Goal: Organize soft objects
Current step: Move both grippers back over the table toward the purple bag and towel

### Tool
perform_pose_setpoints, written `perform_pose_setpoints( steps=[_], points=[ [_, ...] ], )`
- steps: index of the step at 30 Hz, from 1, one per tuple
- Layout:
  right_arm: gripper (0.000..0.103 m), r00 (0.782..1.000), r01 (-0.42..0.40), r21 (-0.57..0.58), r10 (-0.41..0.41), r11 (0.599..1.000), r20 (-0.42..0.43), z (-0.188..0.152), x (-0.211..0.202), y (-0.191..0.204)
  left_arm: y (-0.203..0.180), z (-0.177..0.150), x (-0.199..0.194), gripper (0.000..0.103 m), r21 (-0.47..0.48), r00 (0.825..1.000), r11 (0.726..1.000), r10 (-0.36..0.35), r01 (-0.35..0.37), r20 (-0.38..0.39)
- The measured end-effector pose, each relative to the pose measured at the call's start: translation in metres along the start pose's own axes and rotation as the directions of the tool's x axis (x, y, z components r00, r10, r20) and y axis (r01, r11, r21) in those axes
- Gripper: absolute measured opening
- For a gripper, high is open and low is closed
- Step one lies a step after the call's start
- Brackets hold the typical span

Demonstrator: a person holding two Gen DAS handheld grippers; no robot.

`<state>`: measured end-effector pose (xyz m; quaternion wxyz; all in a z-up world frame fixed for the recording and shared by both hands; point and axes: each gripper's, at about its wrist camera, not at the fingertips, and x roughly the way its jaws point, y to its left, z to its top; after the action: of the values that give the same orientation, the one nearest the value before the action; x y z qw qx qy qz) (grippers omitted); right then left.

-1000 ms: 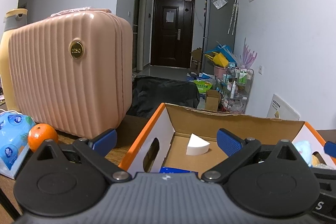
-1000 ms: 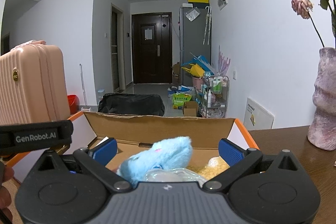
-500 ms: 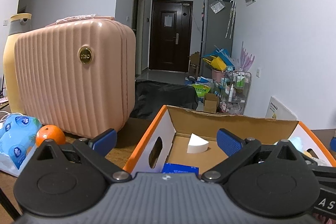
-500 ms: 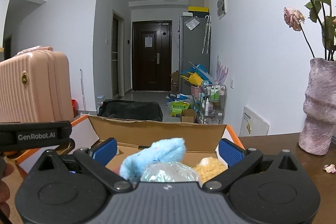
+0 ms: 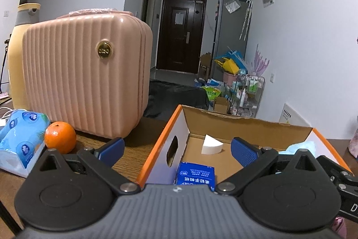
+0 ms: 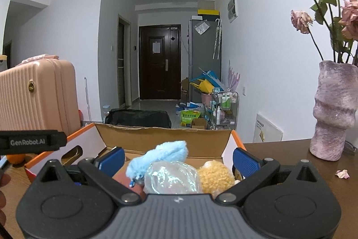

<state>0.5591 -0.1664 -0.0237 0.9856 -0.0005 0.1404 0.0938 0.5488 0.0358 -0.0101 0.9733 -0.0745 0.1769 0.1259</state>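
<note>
I take the cardboard box [image 5: 214,121] as my landmark; it sits open on the wooden table [image 5: 132,149] with orange-edged flaps. My left gripper [image 5: 176,149] hangs over the box's near left corner, fingers spread wide and holding nothing. One blue pad [image 5: 110,148] sits outside the box's left wall, the other inside, over the floor. On that floor, ahead of the gripper and between the pads, lies a white wedge sponge [image 5: 211,145] near the back wall. A blue tissue packet [image 5: 195,175] lies at the near edge, just under the gripper's body.

My right gripper [image 6: 179,160] hangs over the box's right half, fingers also spread and empty. Directly below and between its pads lie three soft things packed together: a light blue plush [image 6: 165,155] toward the back, a clear plastic-wrapped bundle [image 6: 172,178] nearest the gripper, and a tan fuzzy plush [image 6: 214,175] against the right wall (whether the pads touch any of them, I cannot tell).

Left of the box stand a pink ribbed case [image 5: 87,73], an orange [image 5: 60,140] and a blue tissue pack [image 5: 21,133]. Right of the box stands a mauve vase [image 6: 333,109] with dried roses, a fallen petal [image 6: 342,173] near it.
</note>
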Motion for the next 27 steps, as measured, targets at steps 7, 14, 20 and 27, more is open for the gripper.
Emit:
perform_pose_setpoints(
  steps=[7,14,20,27],
  points=[
    [0.103,1.000,-0.024,0.047,0.023,0.999,0.019,0.001,-0.016,-0.008,0.002,0.007,-0.023,0.103,0.000,0.999,1.000,-0.018,0.018,0.031],
    [0.103,0.999,-0.033,0.045,0.032,0.998,0.036,0.001,-0.035,-0.010,-0.004,0.003,-0.041,0.103,0.047,0.998,0.998,-0.050,0.048,0.036],
    [0.103,0.999,-0.027,0.045,0.025,0.999,0.035,-0.006,-0.051,-0.015,0.001,-0.002,-0.057,0.103,0.040,0.997,0.997,-0.067,0.066,0.031],
    [0.103,1.000,-0.016,0.043,0.015,0.999,0.023,-0.014,-0.068,-0.022,0.008,-0.008,-0.073,0.103,0.025,0.997,0.997,-0.067,0.067,0.026]
  ],
)
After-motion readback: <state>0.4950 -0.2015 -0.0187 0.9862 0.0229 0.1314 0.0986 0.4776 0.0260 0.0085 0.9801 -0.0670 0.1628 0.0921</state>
